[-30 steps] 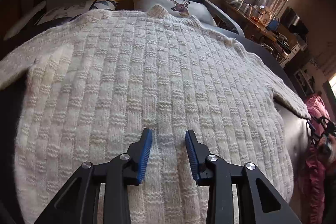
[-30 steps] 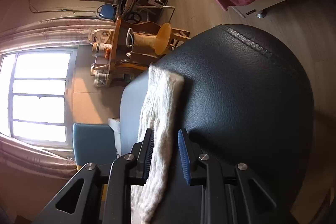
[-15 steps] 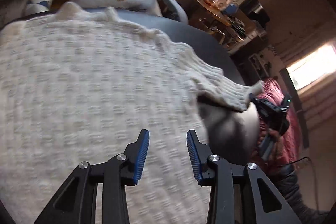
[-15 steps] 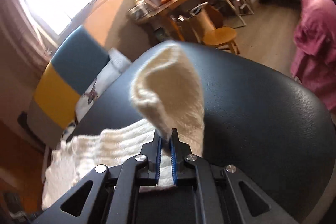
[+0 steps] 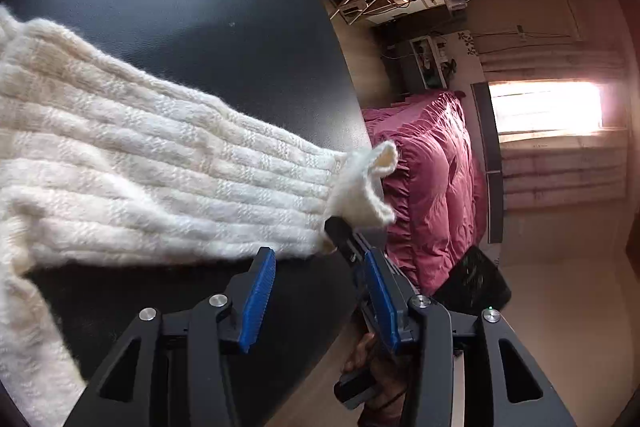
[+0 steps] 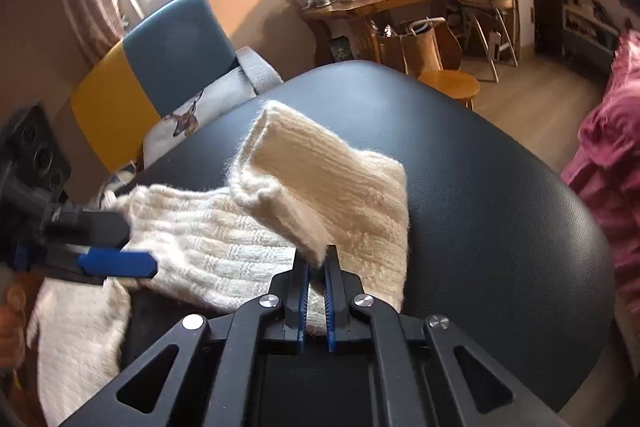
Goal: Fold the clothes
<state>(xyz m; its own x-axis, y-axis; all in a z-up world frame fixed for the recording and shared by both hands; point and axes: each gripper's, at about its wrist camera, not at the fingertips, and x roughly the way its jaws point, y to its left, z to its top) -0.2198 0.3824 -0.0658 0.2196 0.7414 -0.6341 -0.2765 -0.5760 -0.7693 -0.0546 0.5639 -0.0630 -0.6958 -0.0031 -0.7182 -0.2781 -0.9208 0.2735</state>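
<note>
Sweater [image 5: 120, 163] of cream knit lies on the black padded table [image 5: 200, 27], its sleeve [image 6: 224, 251] stretched toward the right edge. The right gripper [image 6: 315, 277] has its fingers closed on the cuff [image 6: 320, 183], which is lifted and curls over. The left gripper [image 5: 316, 303] hangs just near the sleeve with fingers wide apart, holding nothing. I think the wool is soft, thick and light; it sags and stretches, and does not slip on the table. The ribbed cuff seems a good, firm place to hold; the loose knit may pull out of shape.
</note>
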